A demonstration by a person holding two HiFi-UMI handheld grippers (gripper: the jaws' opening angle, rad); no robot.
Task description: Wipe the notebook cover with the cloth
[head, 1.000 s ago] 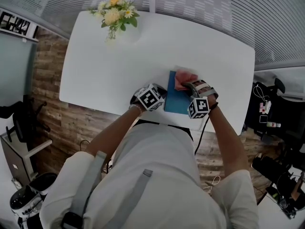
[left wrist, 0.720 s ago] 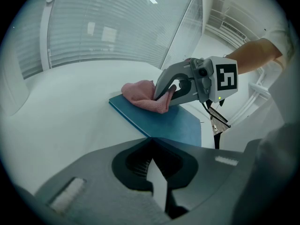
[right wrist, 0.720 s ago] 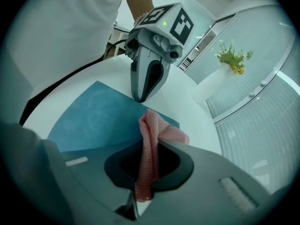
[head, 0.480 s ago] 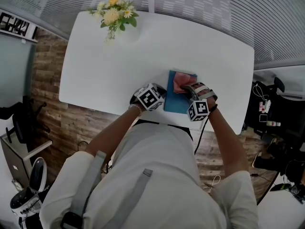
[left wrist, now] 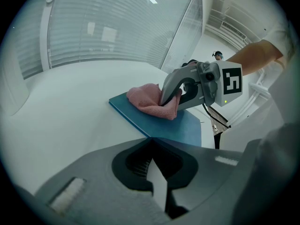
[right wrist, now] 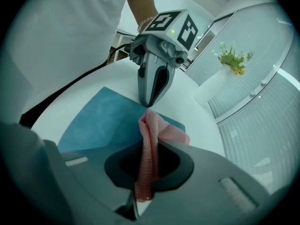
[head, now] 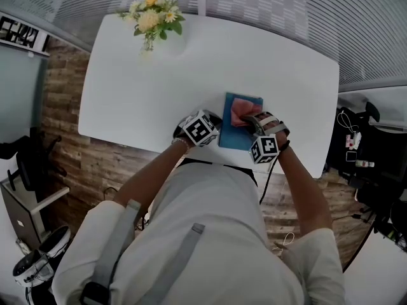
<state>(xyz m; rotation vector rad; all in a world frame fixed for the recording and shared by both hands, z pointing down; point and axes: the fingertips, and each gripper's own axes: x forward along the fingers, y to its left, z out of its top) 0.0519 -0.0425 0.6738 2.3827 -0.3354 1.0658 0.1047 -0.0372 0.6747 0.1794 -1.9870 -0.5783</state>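
**Wiping the notebook close to the table edge**

Right gripper (left wrist: 164, 100) is pinching the pink cloth (head: 240, 110) on the blue notebook (head: 236, 138). Left gripper (right wrist: 148, 103), jaws together and empty, is resting at the notebook's left edge. A hard pull toward the person could be sliding the notebook off the table (head: 159, 88). Beyond the notebook, free surface is reaching to the flowers (head: 152, 18).

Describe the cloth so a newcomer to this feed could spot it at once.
On the white table, look at the edge nearest the person, where a blue notebook lies flat. The cloth is the crumpled pink knit bunch on its cover, pinched by the right gripper. It is the only pink, soft thing there.
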